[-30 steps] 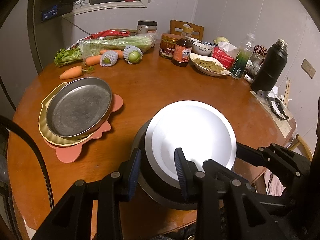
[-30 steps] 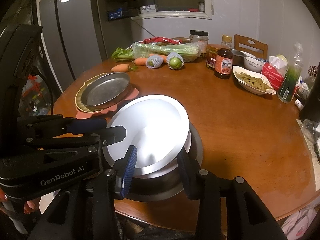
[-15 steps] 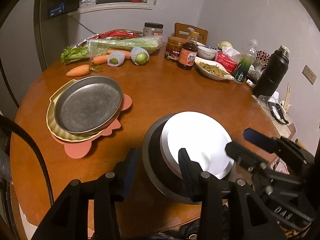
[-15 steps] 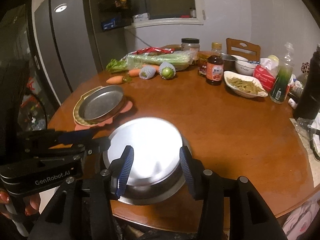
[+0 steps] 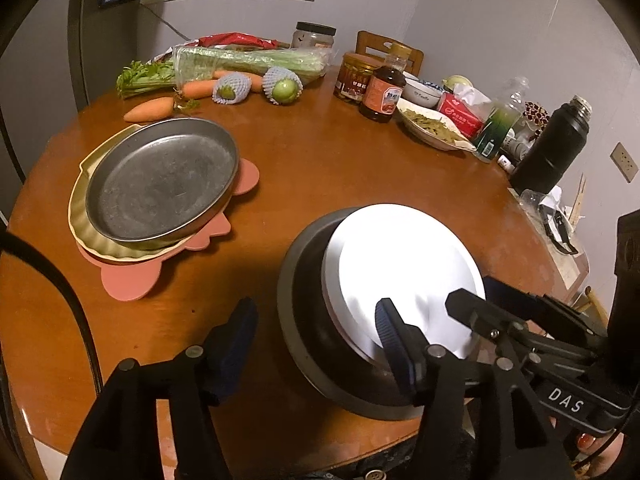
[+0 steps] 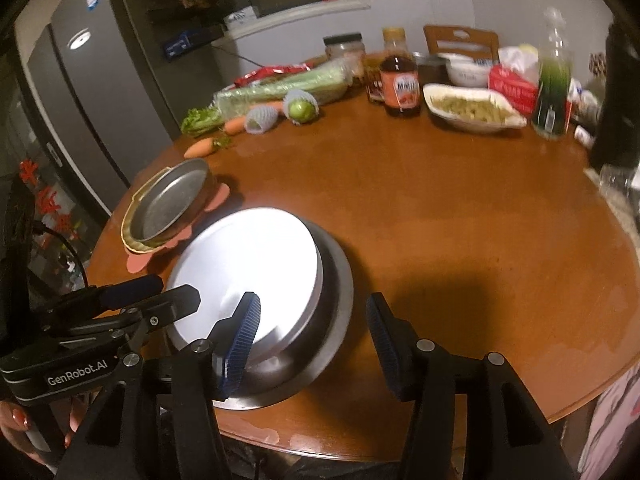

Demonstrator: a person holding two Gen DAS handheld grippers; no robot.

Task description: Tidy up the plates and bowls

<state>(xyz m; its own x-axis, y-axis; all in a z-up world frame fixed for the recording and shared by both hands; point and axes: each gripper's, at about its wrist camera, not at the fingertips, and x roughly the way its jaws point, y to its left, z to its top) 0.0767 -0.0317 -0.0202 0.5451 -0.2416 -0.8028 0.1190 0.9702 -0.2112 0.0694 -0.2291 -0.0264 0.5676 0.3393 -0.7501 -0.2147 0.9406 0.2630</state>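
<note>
Steel on steel: a bright plate (image 5: 400, 268) sits upside down over a darker bowl (image 5: 304, 320) near the 6 o'clock edge of the tabletop (image 5: 340, 168), pushed off-centre toward the bowl's right rim. At about 9 o'clock a grey pan (image 5: 160, 184) rests on a cream dish (image 5: 80, 216) and a pink mat (image 5: 128, 280). The left hand-held gripper (image 5: 316, 340) is wide open and grips nothing; one finger lies across the plate's near edge and the other hangs beyond the bowl's left side. The right hand-held gripper (image 6: 312, 332) is equally wide, empty, one finger over the plate and the other over bare wood. I judge the step in hand to be getting the plate off the bowl and onto the stack: take the overhanging rim with one hand-held gripper, pinch well past the lip, lift level, and steady the bowl so it does not skid. The left view alone shows the flask (image 5: 548, 148) at 3 o'clock sharply and the pan's scuffed base; the right view, blurred at its far side, alone shows the fridge (image 6: 80, 92) and the bowl's right flank.
</note>
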